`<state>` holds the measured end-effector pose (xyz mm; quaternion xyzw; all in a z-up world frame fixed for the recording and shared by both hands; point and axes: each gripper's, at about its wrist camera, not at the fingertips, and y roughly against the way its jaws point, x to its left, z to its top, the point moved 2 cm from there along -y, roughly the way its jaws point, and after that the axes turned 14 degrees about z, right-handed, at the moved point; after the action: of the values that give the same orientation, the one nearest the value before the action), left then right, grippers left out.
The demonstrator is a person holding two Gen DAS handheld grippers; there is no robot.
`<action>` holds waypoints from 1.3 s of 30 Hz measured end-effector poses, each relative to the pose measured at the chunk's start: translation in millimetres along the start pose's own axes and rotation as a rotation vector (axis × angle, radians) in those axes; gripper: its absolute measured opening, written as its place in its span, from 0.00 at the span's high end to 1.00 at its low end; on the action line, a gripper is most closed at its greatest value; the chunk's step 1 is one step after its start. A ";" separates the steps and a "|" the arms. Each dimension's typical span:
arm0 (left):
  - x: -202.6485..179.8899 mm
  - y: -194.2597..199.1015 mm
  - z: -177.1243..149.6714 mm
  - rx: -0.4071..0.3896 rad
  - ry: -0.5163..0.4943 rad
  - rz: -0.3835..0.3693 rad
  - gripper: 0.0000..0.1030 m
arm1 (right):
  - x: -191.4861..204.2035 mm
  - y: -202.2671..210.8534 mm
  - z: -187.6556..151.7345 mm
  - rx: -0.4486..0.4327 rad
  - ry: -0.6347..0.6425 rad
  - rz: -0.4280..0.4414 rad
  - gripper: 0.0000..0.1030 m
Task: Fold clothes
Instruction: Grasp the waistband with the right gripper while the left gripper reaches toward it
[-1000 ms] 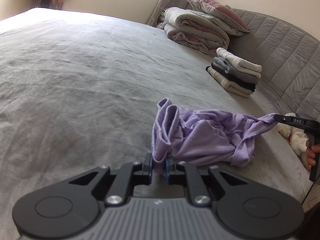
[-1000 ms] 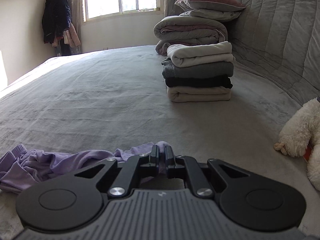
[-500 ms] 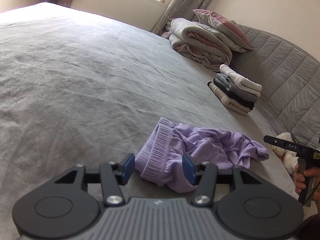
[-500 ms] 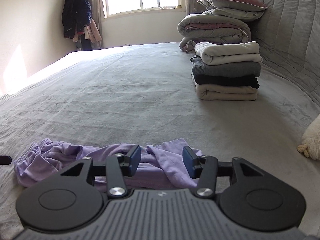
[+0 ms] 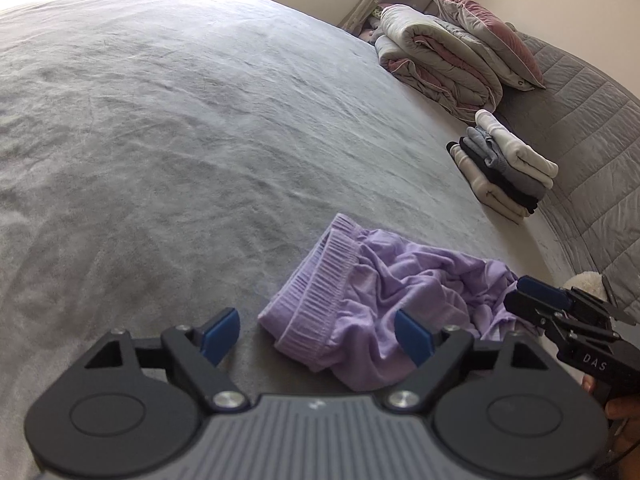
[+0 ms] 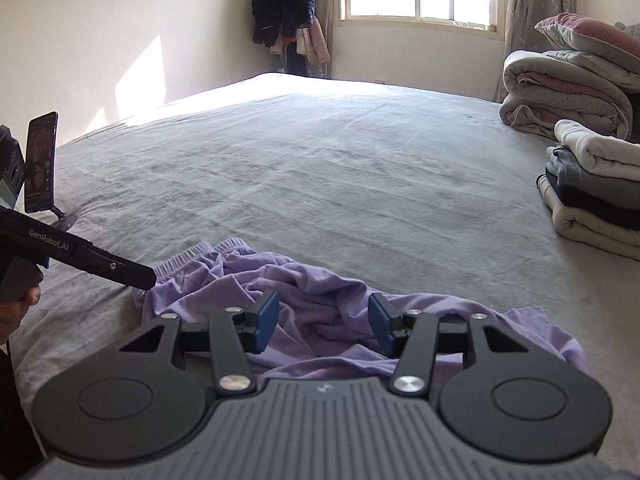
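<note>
1. Left tool (image 5: 318, 338): jaws opening, blue pads wide apart and pressing on nothing. The ribbed waistband end of the garment lies between and just ahead of them, loose on the bed.
2. Right tool (image 6: 323, 326): jaws opening, pads apart, nothing gripped. Crumpled purple cloth lies under and between them.
3. Purple shorts (image 5: 384, 300): a rumpled heap on the near part of the grey bed (image 5: 200, 140), waistband toward the left tool, thin hem end toward the right tool. Whether shorts or trousers is hard to tell from the bunching.
4. Handling, judged: light, limp knit; will sag and crease, no stiffness to hold a fold. The elastic waistband is the thickest, firmest edge, so its two corners look the best holds for spreading it flat; the hem corners next.
5. Around: stack of folded clothes (image 6: 596, 184) well apart toward the headboard (image 5: 592, 128); rolled quilts and pillow (image 5: 452, 52) beyond it. A white plush toy (image 5: 588, 282) sits near the right tool.
6. A phone on a stand (image 6: 40, 162) stands at the bed's left edge. Nothing blocks the open bed ahead.
</note>
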<state>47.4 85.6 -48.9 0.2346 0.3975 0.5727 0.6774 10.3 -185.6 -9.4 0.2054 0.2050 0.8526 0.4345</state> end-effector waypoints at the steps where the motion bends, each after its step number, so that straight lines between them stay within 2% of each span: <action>1: -0.6 -0.6 1.0 0.006 0.003 0.001 0.17 | 3.3 -2.9 0.7 0.003 -0.002 0.017 0.48; 9: -3.1 -6.5 13.3 0.028 0.070 -0.022 0.17 | 21.5 -26.4 8.1 0.023 -0.011 0.134 0.48; 15: 1.7 -22.3 26.3 0.070 0.182 -0.048 0.19 | 25.9 -46.9 9.7 0.045 -0.010 0.168 0.62; 18: 4.0 -29.8 31.2 0.086 0.237 -0.050 0.21 | 26.4 -56.7 8.7 0.063 -0.017 0.180 0.77; 19: 4.2 -31.5 32.4 0.086 0.248 -0.046 0.22 | 26.4 -58.7 7.7 0.072 -0.025 0.191 0.88; 20: 4.1 -32.7 33.1 0.086 0.254 -0.042 0.22 | 26.4 -60.5 6.8 0.080 -0.033 0.202 0.93; 30: 3.9 -35.1 35.9 0.080 0.234 -0.028 0.26 | 44.7 -36.5 0.0 0.128 -0.079 0.396 0.96; 39: 11.3 -35.7 35.0 0.078 0.224 -0.034 0.36 | 71.0 -20.4 -26.4 0.237 -0.061 0.521 0.96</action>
<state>97.0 93.0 -59.5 0.1885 0.4968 0.5678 0.6287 -28.4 -120.6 -29.8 0.3262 0.2304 0.8990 0.1798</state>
